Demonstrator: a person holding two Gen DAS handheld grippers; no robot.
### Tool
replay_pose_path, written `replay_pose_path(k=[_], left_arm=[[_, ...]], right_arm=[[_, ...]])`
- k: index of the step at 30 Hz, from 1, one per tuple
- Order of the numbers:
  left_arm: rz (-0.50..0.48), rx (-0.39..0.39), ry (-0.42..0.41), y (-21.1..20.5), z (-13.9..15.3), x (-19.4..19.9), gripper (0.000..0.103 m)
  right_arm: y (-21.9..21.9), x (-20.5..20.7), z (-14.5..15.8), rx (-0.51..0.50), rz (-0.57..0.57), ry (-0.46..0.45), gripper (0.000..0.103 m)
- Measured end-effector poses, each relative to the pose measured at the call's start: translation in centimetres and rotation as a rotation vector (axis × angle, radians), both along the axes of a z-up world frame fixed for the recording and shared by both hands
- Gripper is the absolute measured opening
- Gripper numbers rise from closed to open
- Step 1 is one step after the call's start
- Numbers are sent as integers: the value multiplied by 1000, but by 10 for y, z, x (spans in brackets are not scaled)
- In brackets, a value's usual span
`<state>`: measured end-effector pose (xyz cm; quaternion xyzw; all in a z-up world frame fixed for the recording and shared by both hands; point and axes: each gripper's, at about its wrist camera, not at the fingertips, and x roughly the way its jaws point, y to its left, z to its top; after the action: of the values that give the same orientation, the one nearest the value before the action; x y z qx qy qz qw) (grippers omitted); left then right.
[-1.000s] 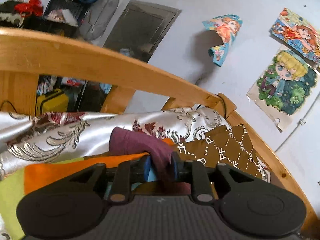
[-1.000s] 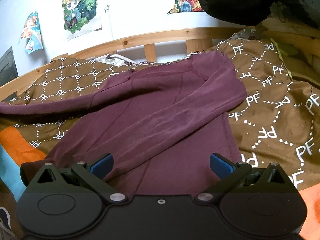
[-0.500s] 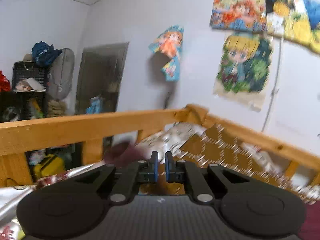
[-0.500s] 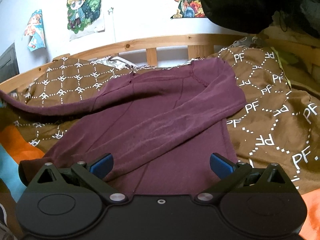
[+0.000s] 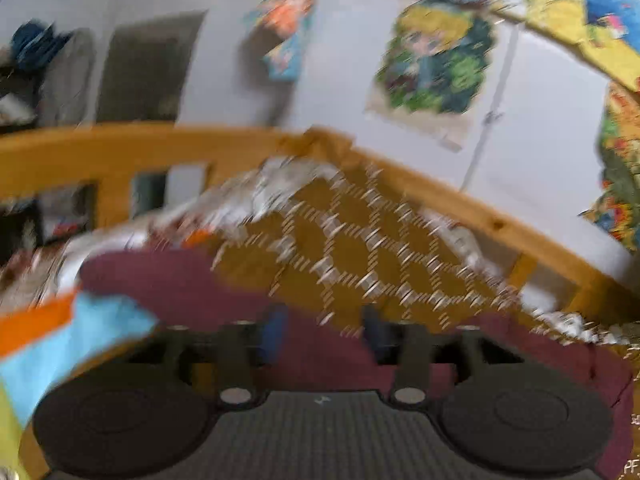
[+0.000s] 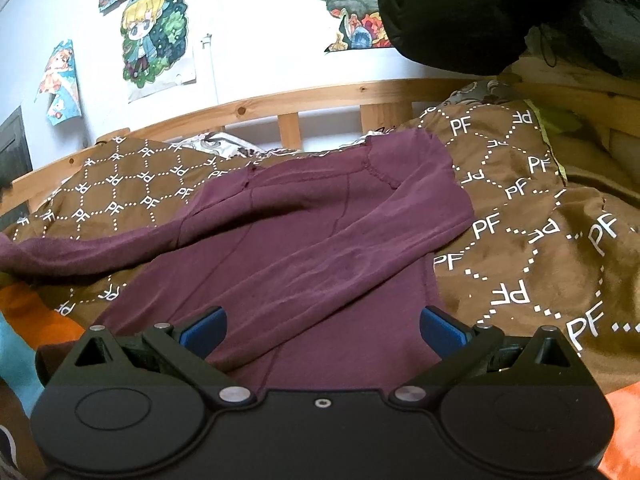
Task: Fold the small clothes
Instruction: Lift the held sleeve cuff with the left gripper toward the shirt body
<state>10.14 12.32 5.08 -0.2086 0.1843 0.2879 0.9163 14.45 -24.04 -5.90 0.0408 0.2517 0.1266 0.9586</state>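
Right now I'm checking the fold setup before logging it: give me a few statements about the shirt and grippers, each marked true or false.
1. The maroon shirt lies on a brown blanket printed with PF. True.
2. The right gripper is clamped on the shirt. False: its jaws stand wide open over the hem.
3. One sleeve is folded across the shirt's front. True.
4. The left gripper is shut. False: its jaws have just been opening and stand apart.
5. The bed rail is metal. False: it is wood.
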Motion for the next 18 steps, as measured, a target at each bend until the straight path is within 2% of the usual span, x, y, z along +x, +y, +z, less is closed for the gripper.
replay_pose_path(k=[1, 4, 7, 9, 11, 13, 15, 16, 18], left_arm=[[35, -6, 10, 4, -6, -5, 74], [150, -20, 24, 25, -16, -14, 83], [249, -71, -4, 55, -19, -20, 83], [299, -127, -26, 73, -22, -26, 83], [351, -178, -31, 87, -25, -29, 74], [419, -171, 13, 91, -27, -29, 37], [425, -115, 39, 88, -25, -29, 25], [419, -90, 36, 85, -22, -29, 12], [408, -41, 12, 80, -17, -28, 6]], right_arm=[[0, 0, 0, -4, 5, -7, 102], [0, -3, 8, -54, 61, -100, 102], [-3, -4, 18, -93, 95, -198, 102], [-6, -2, 21, -95, 87, -218, 102], [-8, 0, 20, -81, 78, -205, 102], [-8, 0, 16, -76, 86, -187, 102], [-5, 0, 12, -99, 93, -173, 102], [-3, 0, 10, -109, 96, -169, 102], [-1, -1, 9, -110, 102, -167, 102]])
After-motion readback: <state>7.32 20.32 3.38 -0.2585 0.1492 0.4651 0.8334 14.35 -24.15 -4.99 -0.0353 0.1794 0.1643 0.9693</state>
